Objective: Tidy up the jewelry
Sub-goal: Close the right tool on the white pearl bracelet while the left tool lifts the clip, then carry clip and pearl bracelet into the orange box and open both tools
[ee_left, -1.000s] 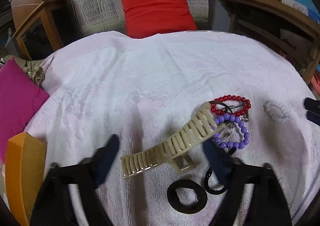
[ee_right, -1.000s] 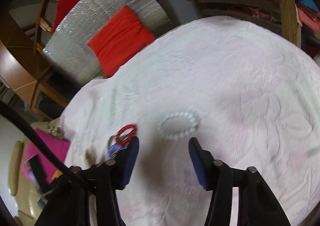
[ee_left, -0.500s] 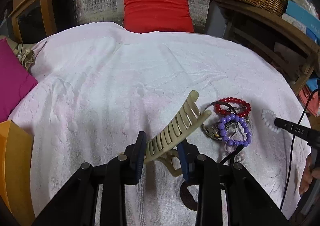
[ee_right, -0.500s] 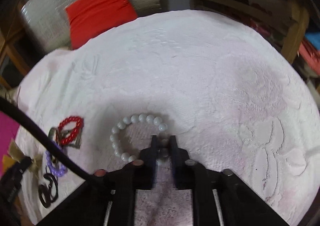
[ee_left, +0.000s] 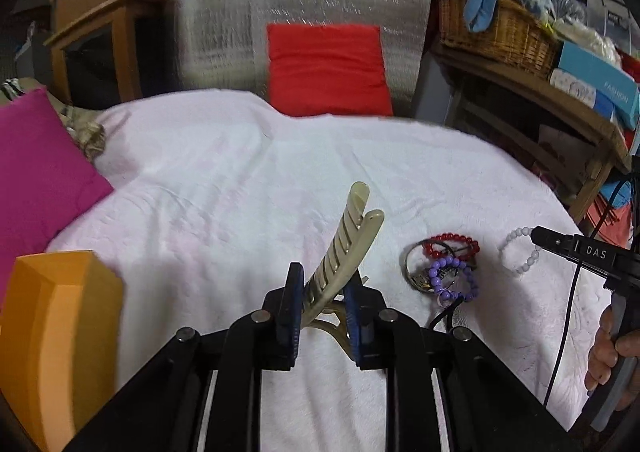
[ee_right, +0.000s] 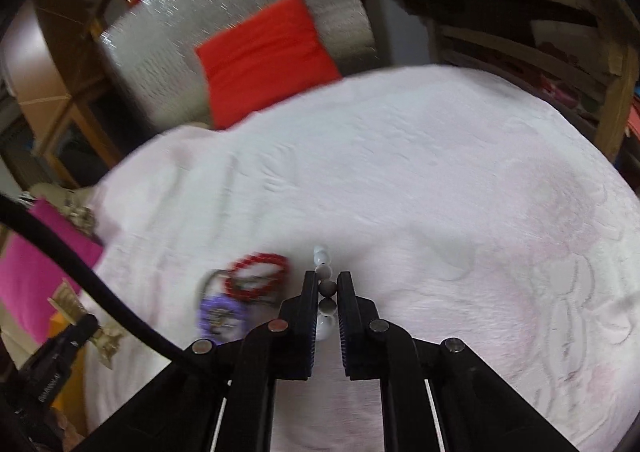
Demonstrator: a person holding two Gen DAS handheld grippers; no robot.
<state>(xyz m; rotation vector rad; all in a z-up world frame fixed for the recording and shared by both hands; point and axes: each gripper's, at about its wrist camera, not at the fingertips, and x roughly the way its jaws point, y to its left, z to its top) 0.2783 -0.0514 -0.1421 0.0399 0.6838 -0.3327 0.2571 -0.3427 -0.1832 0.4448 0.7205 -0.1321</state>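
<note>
Jewelry lies partly gathered on a pale pink towel-covered desk [ee_left: 224,187]: a red bead bracelet [ee_left: 452,242] and a purple bead bracelet [ee_left: 454,278] sit tangled together with a metal piece at about 3 o'clock of the left tongs [ee_left: 320,304]. The left tongs are closing on a cream hair claw clip [ee_left: 346,248], pads pressing its hinge end, the toothed end tilted up toward 12 o'clock and clear of the cloth. The right tongs [ee_right: 325,302] stand nearly shut, pinching a white bead bracelet [ee_right: 323,272] between the pads, with beads strung out ahead of the tips; the red and purple pieces lie at their 9 o'clock. Both tongs point downward at a slant; a hand [ee_left: 610,352] grips the right tool's handle. Judged step: both picks made, carry pending. An orange box [ee_left: 56,336] at 8 o'clock of the left tongs is a likely destination, unconfirmed. The next move calls for steady grip during transfer, since the loose bead loop may swing or snag.
</note>
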